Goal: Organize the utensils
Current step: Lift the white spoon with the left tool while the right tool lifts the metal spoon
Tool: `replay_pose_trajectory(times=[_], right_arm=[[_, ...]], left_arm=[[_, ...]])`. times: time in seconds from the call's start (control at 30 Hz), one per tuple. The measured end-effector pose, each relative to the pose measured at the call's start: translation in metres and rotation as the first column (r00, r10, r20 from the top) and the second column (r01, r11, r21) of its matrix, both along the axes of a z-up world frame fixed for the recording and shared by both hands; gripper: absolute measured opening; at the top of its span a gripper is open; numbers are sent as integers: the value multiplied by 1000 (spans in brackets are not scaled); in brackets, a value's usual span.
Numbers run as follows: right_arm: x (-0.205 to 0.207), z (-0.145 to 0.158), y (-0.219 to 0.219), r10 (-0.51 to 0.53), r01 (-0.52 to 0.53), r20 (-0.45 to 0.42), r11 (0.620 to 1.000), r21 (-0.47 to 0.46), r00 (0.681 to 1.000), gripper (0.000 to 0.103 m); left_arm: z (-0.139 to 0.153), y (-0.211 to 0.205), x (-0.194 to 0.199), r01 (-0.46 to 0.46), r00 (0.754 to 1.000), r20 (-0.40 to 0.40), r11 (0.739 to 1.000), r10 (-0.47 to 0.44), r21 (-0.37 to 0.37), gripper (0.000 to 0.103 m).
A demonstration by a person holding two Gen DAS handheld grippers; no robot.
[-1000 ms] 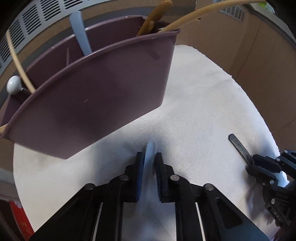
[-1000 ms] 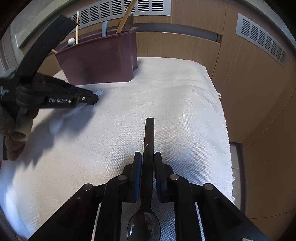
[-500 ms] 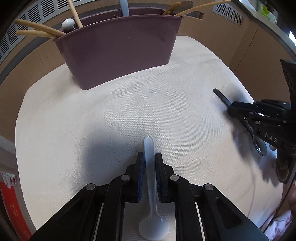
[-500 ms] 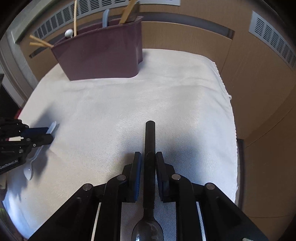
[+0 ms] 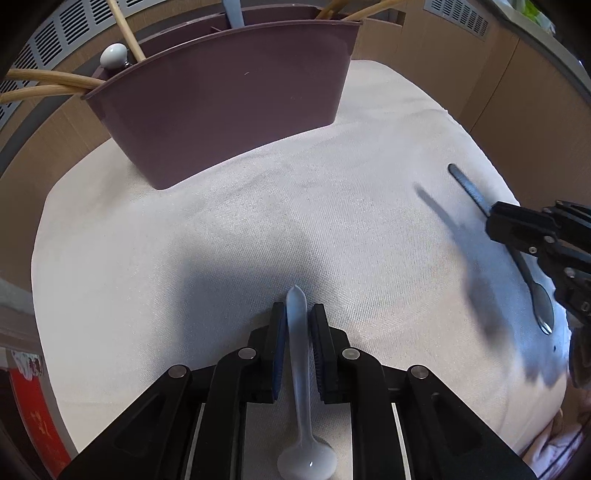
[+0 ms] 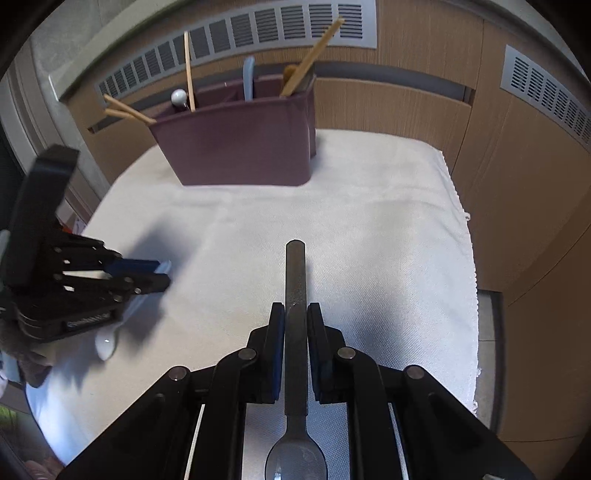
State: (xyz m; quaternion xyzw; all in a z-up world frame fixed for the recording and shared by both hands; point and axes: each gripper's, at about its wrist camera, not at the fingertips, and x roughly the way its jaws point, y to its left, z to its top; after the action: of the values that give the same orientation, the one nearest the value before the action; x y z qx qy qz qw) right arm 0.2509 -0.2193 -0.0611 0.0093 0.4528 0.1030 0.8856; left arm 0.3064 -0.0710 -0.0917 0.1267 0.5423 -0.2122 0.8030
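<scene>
My left gripper (image 5: pixel 297 312) is shut on the handle of a pale plastic spoon (image 5: pixel 301 369), handle tip forward and bowl toward the camera, low over the white cloth (image 5: pixel 147 258). The right wrist view shows that left gripper (image 6: pixel 155 275) at the left, with the pale spoon's bowl (image 6: pixel 106 341) hanging below it. My right gripper (image 6: pixel 295 312) is shut on a dark metal spoon (image 6: pixel 295 273), held clear of the cloth. In the left wrist view, the right gripper (image 5: pixel 496 219) and its metal spoon (image 5: pixel 471 184) are at the right. A mauve utensil holder (image 5: pixel 229 96) (image 6: pixel 240 147) stands at the back.
The holder has wooden chopsticks (image 6: pixel 127 110), a pale blue handle (image 6: pixel 248 79), a white-knobbed utensil (image 6: pixel 179 96) and wooden utensils (image 6: pixel 310 55) in it. Wooden panels with vent grilles (image 6: pixel 258 26) rise behind and right. The cloth's fringed edge (image 6: pixel 467 229) drops off at the right.
The holder filled the left wrist view a second ago and now stands farther off; the left gripper has drawn back with the pale spoon. The right gripper has risen slightly with the metal spoon.
</scene>
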Motion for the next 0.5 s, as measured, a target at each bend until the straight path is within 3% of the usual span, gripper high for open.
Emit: replay_pose_trajectory(times=[0.13, 0.33, 0.43, 0.5], right_arm=[[-11, 13, -2, -14, 13, 44, 1000, 24, 999, 12], [-29, 26, -3, -35, 33, 78, 999, 33, 996, 12], [-36, 30, 0, -35, 33, 93, 999, 24, 995, 12], [-40, 31, 1, -36, 35, 98, 999, 14, 994, 12]], left_arm=[[6, 18, -8, -69, 998, -9, 992, 69, -102, 12], [31, 29, -37, -103, 988, 91, 976, 123, -194, 12], [34, 22, -45, -82, 987, 127, 984, 102, -156, 12], [31, 20, -45, -91, 988, 109, 988, 105, -127, 13]])
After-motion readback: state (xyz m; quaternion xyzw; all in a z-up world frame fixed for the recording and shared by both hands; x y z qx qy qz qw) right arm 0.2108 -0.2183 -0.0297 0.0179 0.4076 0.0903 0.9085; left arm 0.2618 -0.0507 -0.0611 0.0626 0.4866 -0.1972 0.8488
